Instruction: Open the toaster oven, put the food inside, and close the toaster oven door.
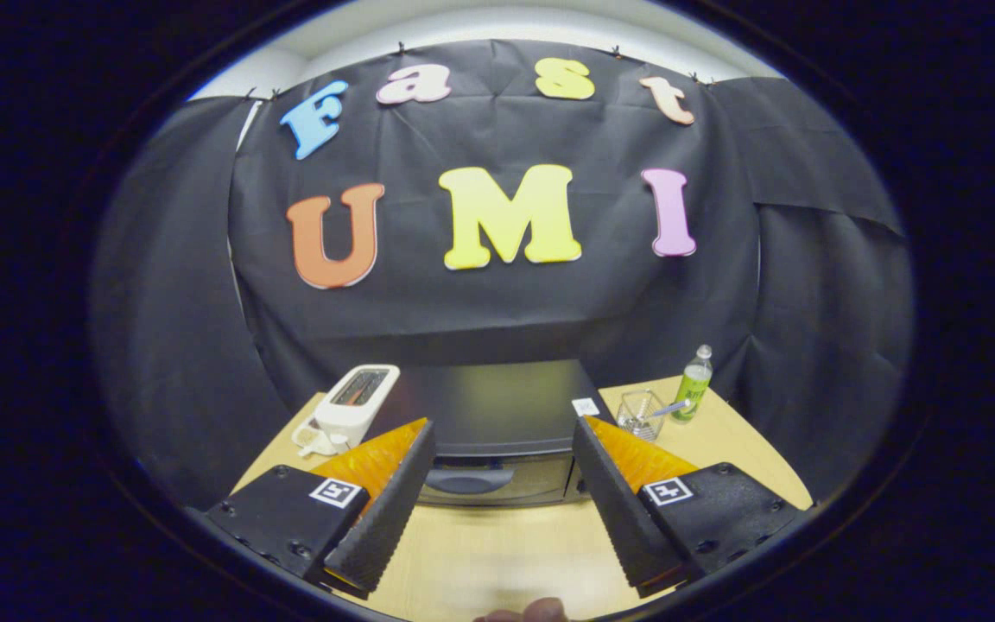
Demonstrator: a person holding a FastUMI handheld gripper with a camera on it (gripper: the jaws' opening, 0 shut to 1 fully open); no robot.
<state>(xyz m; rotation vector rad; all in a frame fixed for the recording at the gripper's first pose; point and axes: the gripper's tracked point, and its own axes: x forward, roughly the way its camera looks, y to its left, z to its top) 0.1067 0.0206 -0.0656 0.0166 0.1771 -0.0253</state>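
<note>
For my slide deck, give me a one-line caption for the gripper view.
Open gripper faces the closed toaster oven on the table, white toaster beside it.

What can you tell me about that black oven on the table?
The toaster oven is a dark box with a flat matte top and a glass-looking front door with a handle near its upper edge. The door is closed. It stands on the wooden table, beyond the open gripper, touched by neither finger, beside a white toaster.
</note>
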